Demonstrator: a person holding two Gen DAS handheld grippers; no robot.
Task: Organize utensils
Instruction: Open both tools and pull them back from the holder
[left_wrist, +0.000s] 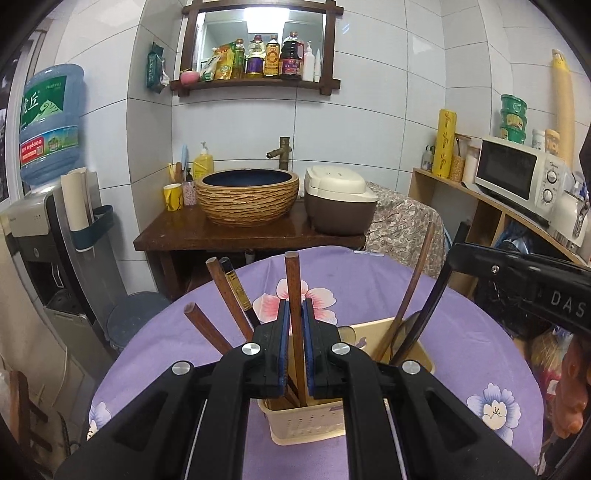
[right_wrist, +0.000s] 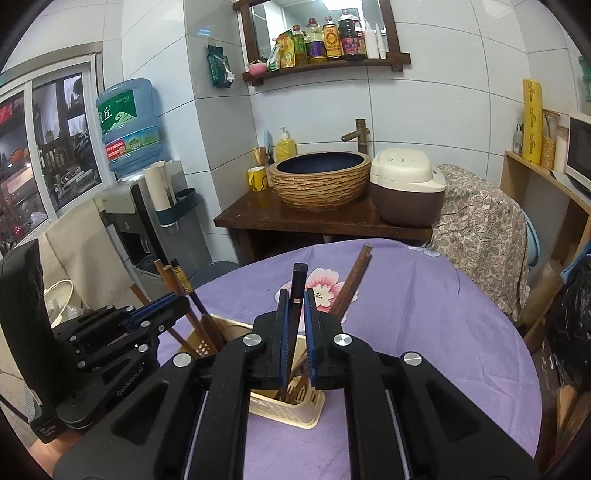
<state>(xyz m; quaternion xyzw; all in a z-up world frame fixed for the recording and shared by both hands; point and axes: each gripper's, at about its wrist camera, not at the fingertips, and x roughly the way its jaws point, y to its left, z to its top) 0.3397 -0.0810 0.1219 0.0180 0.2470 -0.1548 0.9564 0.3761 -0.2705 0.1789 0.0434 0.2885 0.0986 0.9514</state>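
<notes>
utensils nearly all standing in the cream holder (left_wrist: 306, 424) on the purple-clothed counter (left_wrist: 461, 332), so it looks close to done. left gripper (left_wrist: 295, 343) jaws clenched on a brown wooden chopstick (left_wrist: 293, 288), its tip down in the holder; right gripper (right_wrist: 296, 332) jaws clamped on a dark-handled utensil (right_wrist: 297, 284) over the other compartment. neither let go yet.

Cream slotted utensil caddy (left_wrist: 306, 424) lower-centre frame, brown wooden chopstick (left_wrist: 295, 314) upright at centre, more brown sticks (left_wrist: 225, 295) leaning left, dark utensil handle (right_wrist: 297, 295) upright, centre of right view.
</notes>
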